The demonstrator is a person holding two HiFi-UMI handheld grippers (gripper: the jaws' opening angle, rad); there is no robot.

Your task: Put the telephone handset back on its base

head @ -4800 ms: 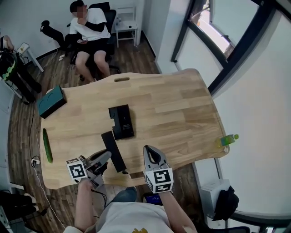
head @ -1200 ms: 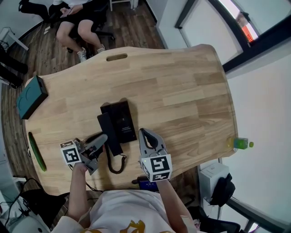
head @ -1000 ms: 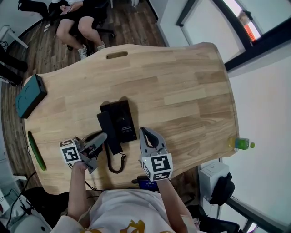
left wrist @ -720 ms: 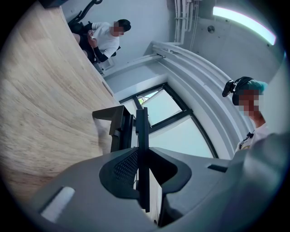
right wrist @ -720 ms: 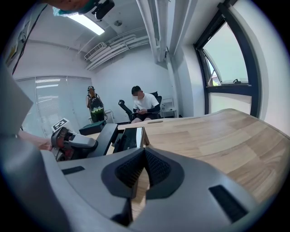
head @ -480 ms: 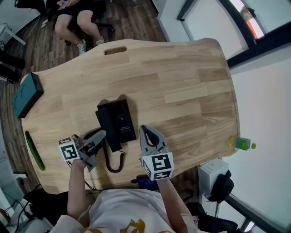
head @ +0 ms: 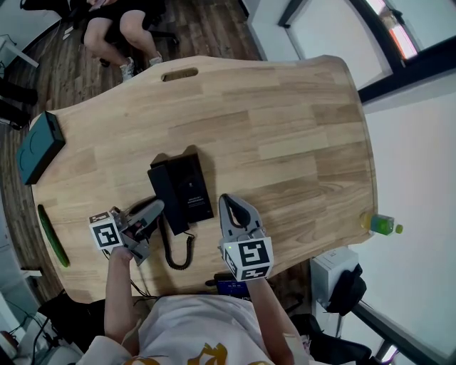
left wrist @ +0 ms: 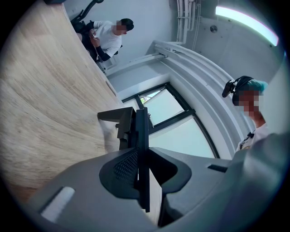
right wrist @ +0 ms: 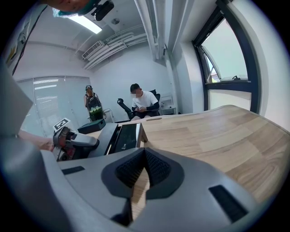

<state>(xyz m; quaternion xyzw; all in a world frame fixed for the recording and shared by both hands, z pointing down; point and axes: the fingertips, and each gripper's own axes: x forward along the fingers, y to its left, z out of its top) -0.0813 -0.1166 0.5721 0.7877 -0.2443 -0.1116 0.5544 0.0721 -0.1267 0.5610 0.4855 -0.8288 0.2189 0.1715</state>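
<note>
The black telephone base [head: 192,187] lies on the wooden table [head: 285,128], left of the middle. The black handset [head: 167,197] lies lengthways along the base's left side; whether it rests on the base or hangs just above it I cannot tell. My left gripper [head: 152,209] is shut on the handset's near end, and its own view shows the handset [left wrist: 142,131] edge-on between the jaws. A coiled cord [head: 178,251] trails toward the table's front edge. My right gripper [head: 227,202] is shut and empty, just right of the base [right wrist: 127,135].
A teal box [head: 38,147] sits at the table's left edge, with a long green object [head: 53,236] nearer the front. A green bottle [head: 381,224] stands beyond the right edge. A person [head: 117,18] sits past the far end. The table's right half is bare wood.
The handset, which lay slanted near the front edge, is held by my left gripper and has moved up alongside the base's left side. The right gripper has barely moved.
</note>
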